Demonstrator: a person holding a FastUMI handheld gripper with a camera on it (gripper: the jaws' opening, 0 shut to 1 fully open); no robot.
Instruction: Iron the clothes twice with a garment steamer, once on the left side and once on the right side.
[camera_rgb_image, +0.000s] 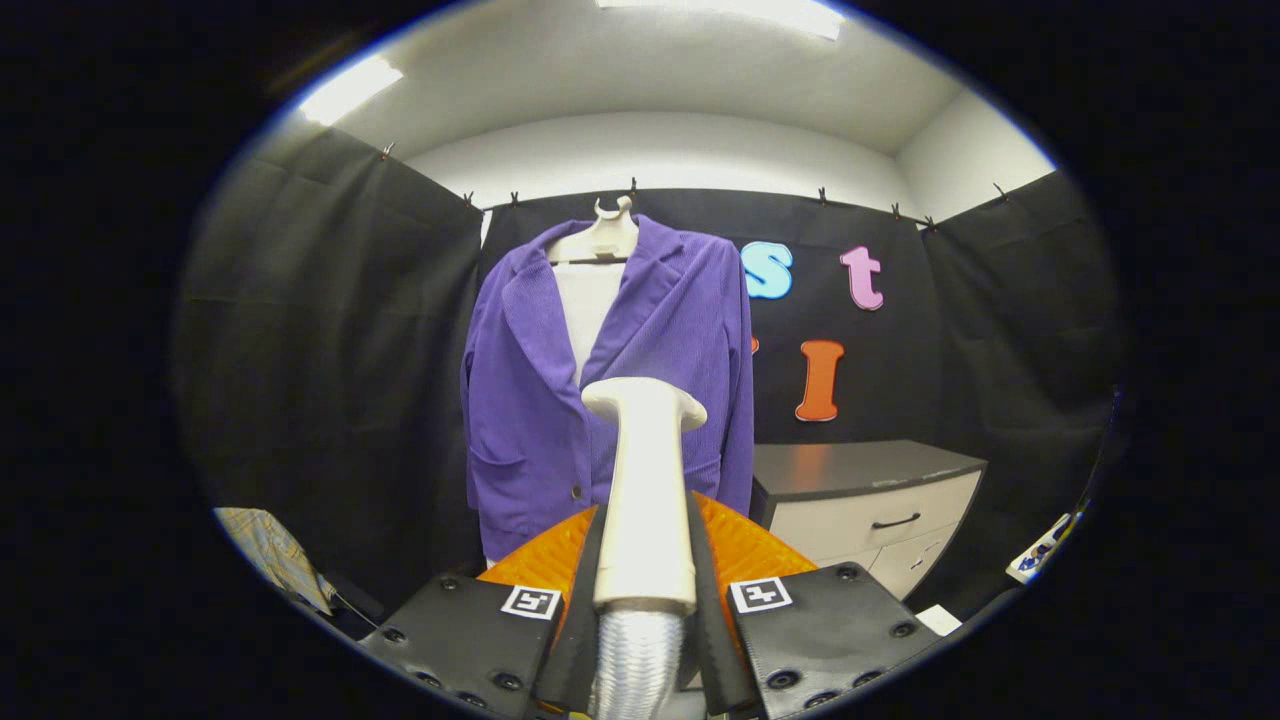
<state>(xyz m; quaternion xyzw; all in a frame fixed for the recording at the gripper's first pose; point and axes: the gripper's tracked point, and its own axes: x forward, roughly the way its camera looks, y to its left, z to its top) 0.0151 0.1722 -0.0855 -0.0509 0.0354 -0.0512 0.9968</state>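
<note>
The scene is lit evenly from two ceiling panels (350, 88) blown out to white glare, the purple jacket (610, 380) is rendered sharp and well exposed, straight lines are bowed by fisheye distortion toward the rim, and the gripper (645, 600) is slightly softened.

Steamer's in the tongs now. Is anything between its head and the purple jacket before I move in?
Nothing visible does. The tongs are shut on the steamer, whose head points at the purple jacket hanging on its hanger straight ahead. The cabinet stands off to the jacket's side, out of the path.
</note>
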